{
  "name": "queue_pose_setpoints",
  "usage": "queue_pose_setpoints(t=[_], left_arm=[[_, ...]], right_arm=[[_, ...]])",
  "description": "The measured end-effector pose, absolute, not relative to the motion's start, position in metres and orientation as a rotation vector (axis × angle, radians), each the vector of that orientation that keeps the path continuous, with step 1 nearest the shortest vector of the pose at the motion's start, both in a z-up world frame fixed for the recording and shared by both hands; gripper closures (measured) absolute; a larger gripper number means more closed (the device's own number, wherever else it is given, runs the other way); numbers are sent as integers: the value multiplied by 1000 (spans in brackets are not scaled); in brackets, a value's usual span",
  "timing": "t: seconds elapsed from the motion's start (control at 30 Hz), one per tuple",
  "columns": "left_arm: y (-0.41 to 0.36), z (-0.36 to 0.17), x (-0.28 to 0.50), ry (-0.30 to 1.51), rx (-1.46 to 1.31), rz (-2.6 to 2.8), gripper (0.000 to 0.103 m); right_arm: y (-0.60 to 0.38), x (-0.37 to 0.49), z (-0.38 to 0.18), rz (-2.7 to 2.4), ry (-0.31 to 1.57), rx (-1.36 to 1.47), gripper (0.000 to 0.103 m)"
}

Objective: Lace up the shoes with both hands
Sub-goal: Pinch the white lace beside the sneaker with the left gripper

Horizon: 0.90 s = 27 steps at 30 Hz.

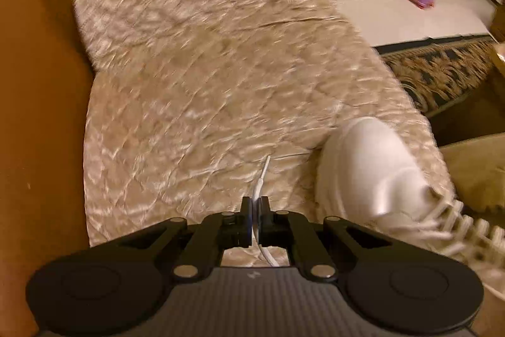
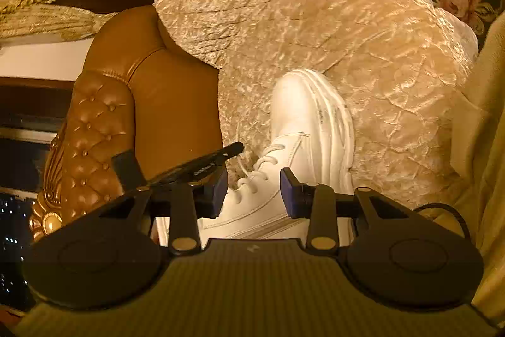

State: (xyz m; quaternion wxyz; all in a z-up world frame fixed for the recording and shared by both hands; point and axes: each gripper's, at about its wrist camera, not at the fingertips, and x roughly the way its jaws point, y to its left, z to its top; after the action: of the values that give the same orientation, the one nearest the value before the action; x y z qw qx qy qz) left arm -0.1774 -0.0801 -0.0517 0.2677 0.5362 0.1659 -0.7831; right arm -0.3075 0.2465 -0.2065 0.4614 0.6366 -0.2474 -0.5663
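- One white shoe lies on the quilted cover of a sofa, toe pointing away; its lace is threaded through several eyelets along the tongue, so lacing looks partly done, though how many eyelets remain I cannot tell
- Left gripper is clamped on the lace near its tipped end, which pokes out ahead of the jaws; shoe sits to its right
- Right gripper stands partly open with nothing in it, hovering just above the shoe's ankle
- Left to do, I judge: feed the held end through the next eyelet, pull snug, then tie
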Motion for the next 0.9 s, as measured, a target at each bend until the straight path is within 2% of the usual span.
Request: queue_pose_setpoints(t=[0.37, 0.5, 0.73, 0.9], left_arm=[[-43, 19, -185, 366, 1581, -2364, 100], [-25, 38, -191, 280, 1654, -2435, 100], [-2, 54, -197, 156, 1776, -2488, 100], [17, 67, -205, 14, 1839, -2528, 100]], right_arm=[[224, -272, -133, -1466, -237, 1339, 60], [217, -259, -113, -1445, -188, 1264, 60], [198, -239, -100, -1489, 7, 1239, 60], [221, -243, -106, -1546, -92, 1261, 62]])
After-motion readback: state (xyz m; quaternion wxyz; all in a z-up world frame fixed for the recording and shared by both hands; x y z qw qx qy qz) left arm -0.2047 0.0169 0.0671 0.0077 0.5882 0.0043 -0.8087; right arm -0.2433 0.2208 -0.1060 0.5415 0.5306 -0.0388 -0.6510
